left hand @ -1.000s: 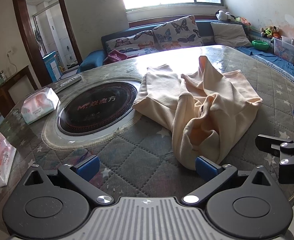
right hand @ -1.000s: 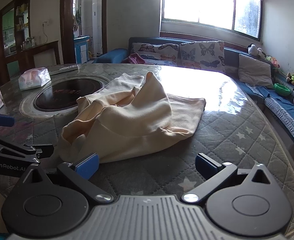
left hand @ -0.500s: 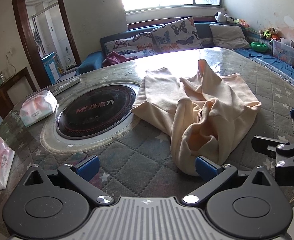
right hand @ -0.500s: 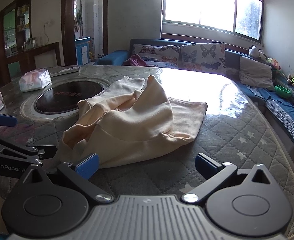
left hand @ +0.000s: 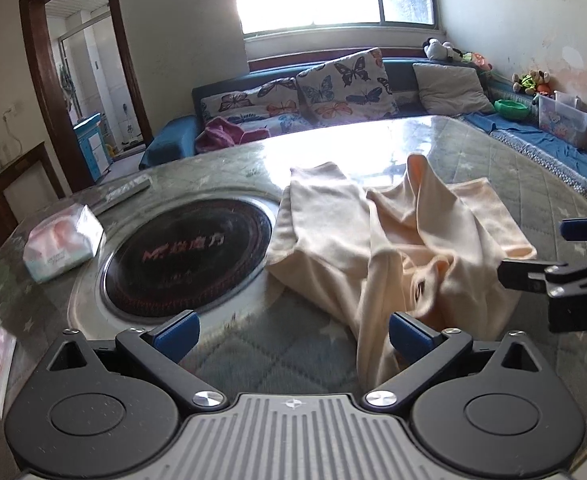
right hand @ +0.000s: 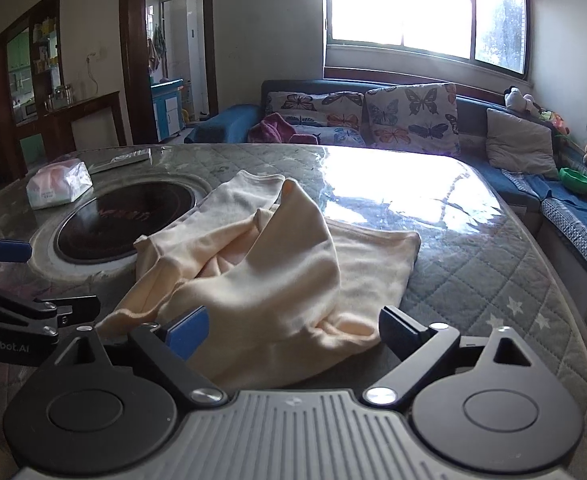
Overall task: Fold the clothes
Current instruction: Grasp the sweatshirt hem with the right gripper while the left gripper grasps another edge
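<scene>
Cream garment (right hand: 261,280) bunched; my left gripper (left hand: 293,334) and right gripper (right hand: 293,332) both released; grabbing layered folds risks dragging everything.

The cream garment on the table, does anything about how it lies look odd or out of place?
Yes. The cream garment lies crumpled, not flat: one fold stands up in a peak, and its left edge overlaps the rim of the round black cooktop set in the table. Both grippers are open and hold nothing.
</scene>
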Tool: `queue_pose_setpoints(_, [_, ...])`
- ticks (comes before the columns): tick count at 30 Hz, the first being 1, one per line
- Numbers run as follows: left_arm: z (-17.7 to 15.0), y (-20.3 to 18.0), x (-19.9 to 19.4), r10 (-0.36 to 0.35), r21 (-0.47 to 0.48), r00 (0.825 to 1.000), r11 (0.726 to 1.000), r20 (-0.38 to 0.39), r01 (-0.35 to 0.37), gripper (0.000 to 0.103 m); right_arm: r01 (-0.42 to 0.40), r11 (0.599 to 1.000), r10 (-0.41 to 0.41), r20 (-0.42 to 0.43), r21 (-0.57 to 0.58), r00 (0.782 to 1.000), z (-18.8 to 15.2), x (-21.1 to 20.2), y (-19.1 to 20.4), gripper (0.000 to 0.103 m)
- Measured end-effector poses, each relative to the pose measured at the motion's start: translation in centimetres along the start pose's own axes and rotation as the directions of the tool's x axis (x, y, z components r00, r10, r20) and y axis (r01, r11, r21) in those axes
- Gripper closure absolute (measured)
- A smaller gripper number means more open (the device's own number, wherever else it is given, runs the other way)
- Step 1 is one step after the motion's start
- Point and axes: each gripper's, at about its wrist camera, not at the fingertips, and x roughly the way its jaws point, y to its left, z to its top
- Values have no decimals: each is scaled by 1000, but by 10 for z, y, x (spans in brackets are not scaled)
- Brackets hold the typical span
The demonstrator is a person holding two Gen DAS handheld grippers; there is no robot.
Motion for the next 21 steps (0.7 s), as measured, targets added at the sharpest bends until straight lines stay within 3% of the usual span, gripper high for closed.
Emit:
queue_pose_setpoints(10, [34,3,37,-88,-26,996,996,-6,88,24,-65,997,66,-32,38,997,48,66,-26,27])
queue_pose_setpoints(18, [56,-5,62,-146,-5,989,989,-12,146,24,-120,992,124,-78,47,989,67,117,-33,36])
queue_pose_setpoints(21, [62,-10,73,-161,7,987,987,-23,161,24,-145,988,150,-92,55,984,68,125,-35,43])
